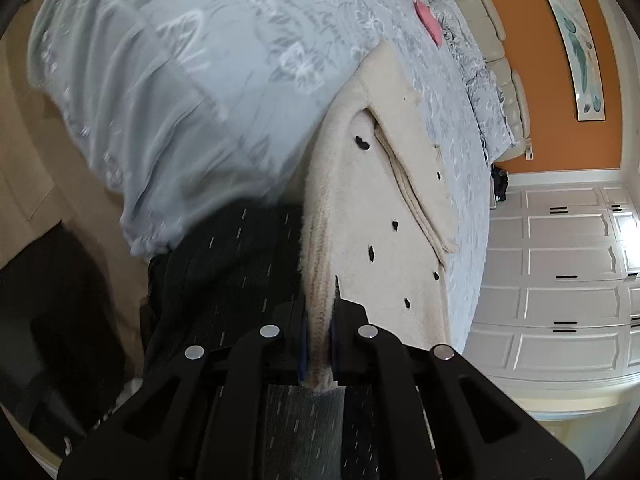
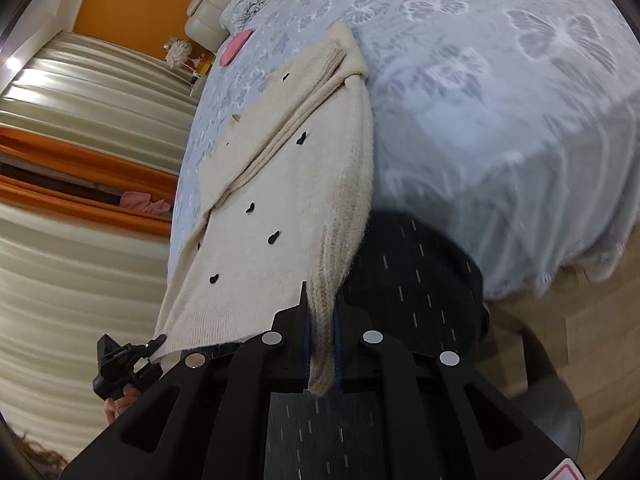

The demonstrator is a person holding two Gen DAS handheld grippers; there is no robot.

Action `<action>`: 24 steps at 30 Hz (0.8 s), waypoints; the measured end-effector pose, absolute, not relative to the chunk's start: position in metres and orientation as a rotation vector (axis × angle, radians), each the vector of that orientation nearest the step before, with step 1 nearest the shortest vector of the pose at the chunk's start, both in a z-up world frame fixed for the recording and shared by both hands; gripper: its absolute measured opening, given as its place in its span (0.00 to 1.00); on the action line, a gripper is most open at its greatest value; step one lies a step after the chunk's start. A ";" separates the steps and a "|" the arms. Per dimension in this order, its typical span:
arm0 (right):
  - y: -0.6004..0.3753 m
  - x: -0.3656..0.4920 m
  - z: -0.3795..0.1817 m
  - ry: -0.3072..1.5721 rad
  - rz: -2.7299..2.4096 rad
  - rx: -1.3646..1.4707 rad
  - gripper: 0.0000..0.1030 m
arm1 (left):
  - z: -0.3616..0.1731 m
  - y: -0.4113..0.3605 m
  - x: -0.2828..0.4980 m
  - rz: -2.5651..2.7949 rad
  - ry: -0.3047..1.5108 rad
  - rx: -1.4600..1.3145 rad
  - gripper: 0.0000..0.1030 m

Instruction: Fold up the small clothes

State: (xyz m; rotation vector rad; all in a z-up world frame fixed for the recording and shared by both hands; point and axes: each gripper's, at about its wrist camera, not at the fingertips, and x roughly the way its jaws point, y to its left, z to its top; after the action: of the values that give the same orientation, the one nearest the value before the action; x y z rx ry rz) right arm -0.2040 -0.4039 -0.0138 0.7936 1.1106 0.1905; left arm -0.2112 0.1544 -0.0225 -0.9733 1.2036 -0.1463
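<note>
A cream knitted sweater [image 1: 384,216] with small black heart marks lies partly on the bed, its near hem lifted off the bed edge. Its sleeves are folded across the body. My left gripper [image 1: 319,344] is shut on one hem corner. My right gripper [image 2: 322,344] is shut on the other hem corner of the sweater [image 2: 272,208]. The left gripper also shows in the right wrist view [image 2: 154,346], pinching the far corner, with a hand below it. The hem is stretched between the two grippers.
The bed has a pale blue butterfly-print cover [image 1: 192,80] that hangs over the near edge. A pink item [image 1: 429,22] lies far up the bed near the pillows. The person's dark striped clothing [image 1: 240,264] is below the sweater. White cabinets [image 1: 560,264] and curtains [image 2: 80,128] flank the bed.
</note>
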 end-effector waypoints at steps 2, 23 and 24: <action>-0.404 -0.221 -0.008 1.111 0.195 0.787 0.08 | -0.018 0.157 -0.224 -0.152 1.201 -0.981 0.06; -0.459 -0.048 0.052 0.846 0.251 0.946 0.08 | 0.066 0.126 -0.037 -0.211 0.947 -0.870 0.07; -0.460 -0.029 0.043 0.859 0.245 0.962 0.08 | 0.060 0.120 -0.018 -0.190 0.951 -0.852 0.07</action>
State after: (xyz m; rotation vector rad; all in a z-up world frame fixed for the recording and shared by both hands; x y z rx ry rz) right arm -0.0293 -0.4604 0.0425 0.9623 0.8590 0.2454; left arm -0.0183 0.1201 0.0601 -0.8516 0.9506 -0.1905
